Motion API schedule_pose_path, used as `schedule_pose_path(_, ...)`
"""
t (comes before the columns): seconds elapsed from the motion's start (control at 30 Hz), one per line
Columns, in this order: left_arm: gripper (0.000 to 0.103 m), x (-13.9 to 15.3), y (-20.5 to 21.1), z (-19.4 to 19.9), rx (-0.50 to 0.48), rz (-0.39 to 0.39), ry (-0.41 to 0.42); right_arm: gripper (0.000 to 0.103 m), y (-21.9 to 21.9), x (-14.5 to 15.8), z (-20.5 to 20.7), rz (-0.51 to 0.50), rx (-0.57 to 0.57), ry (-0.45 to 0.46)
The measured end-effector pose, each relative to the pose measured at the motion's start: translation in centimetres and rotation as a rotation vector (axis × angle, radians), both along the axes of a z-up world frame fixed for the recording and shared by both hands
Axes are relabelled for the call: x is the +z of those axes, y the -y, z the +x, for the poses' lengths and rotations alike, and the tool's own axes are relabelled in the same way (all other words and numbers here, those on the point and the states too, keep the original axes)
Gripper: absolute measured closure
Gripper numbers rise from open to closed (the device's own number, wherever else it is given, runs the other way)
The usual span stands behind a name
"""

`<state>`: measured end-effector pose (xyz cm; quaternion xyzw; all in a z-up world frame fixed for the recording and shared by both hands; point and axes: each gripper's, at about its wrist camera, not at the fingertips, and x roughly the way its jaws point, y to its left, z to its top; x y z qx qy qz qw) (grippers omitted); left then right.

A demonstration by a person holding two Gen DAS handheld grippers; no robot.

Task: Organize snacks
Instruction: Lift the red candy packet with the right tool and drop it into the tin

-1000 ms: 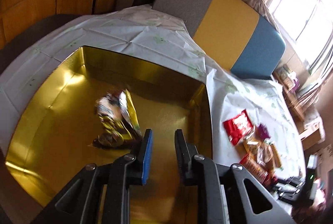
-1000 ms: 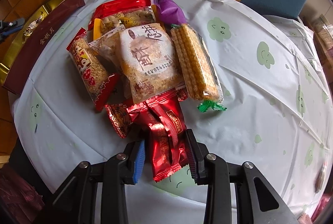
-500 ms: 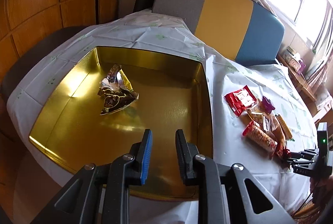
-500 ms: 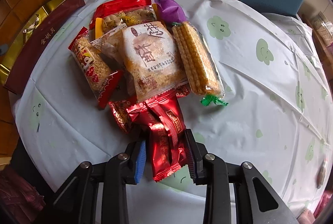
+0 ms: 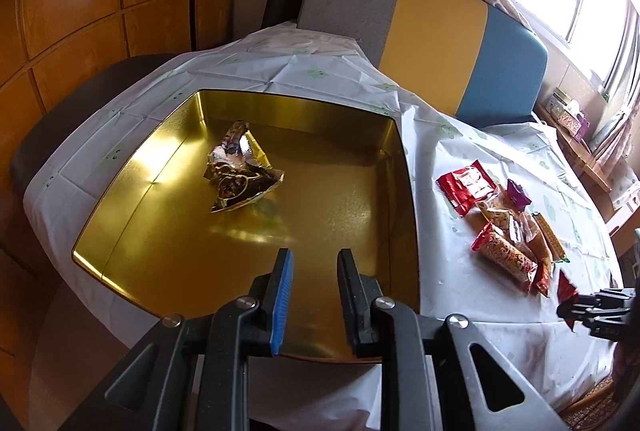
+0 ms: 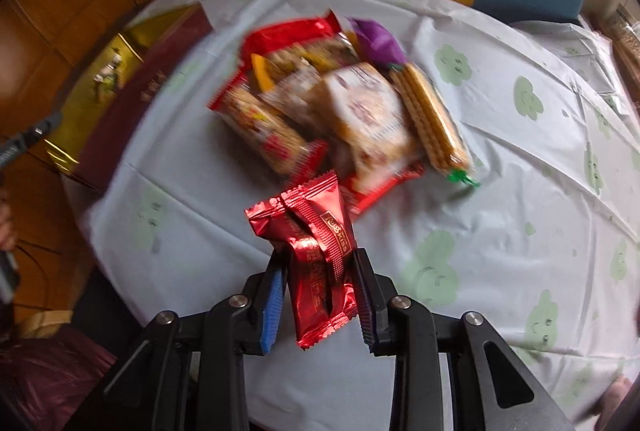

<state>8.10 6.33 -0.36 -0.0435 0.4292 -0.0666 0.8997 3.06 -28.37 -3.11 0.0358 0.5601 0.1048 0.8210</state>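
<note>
Red foil packets [image 6: 316,255] sit clamped between my right fingers [image 6: 318,271]; the pads press on both sides of the bunch, and its upper ends fan out above the tips while the lower end hangs down past them. I count at least two wrappers in that grip, perhaps three, but I cannot tell for sure. From the right wrist view the bunch looks lifted clear of the desk [image 6: 500,231], which is covered in a pale cloth with green smiley blobs.

Beyond it, near the middle of the desk, lies the pile of snacks [image 6: 344,111]: a long red pack of puffed grain on the left, a pale square bag in the middle, a wafer stick with a green twist at the right, a purple wrapper and a red packet at the far end. This view is blurred, so finer print is unreadable.

My left fingers [image 5: 314,271] stand partly apart with nothing between them, hovering over the near edge of the gold tray [image 5: 360,223]. The tray sits at the left end of the desk. Inside it, toward the far left corner, lies one crumpled gold wrapper [image 5: 240,171]. The left view also shows the snack pile to the right of the tray, apart from its rim.
</note>
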Motion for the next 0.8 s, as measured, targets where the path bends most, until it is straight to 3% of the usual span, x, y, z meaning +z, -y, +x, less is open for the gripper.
schedule_pose_path(0.2,0.08,0.0,-0.9,-0.5,0.023,0.019,0.009,0.071,-6.4,2.6,1.6,0.165,0.077,0.096)
schedule_pose_path(0.5,0.08,0.6,-2.6,-0.5,0.083,0.026,0.033,0.071,-15.3,4.8,6.3,0.408,0.157,0.133)
schedule_pose_path(0.8,0.081,0.7,-3.7,-0.3,0.116,0.018,0.036,0.066,-20.2,3.9,11.4,0.444,0.088,0.14)
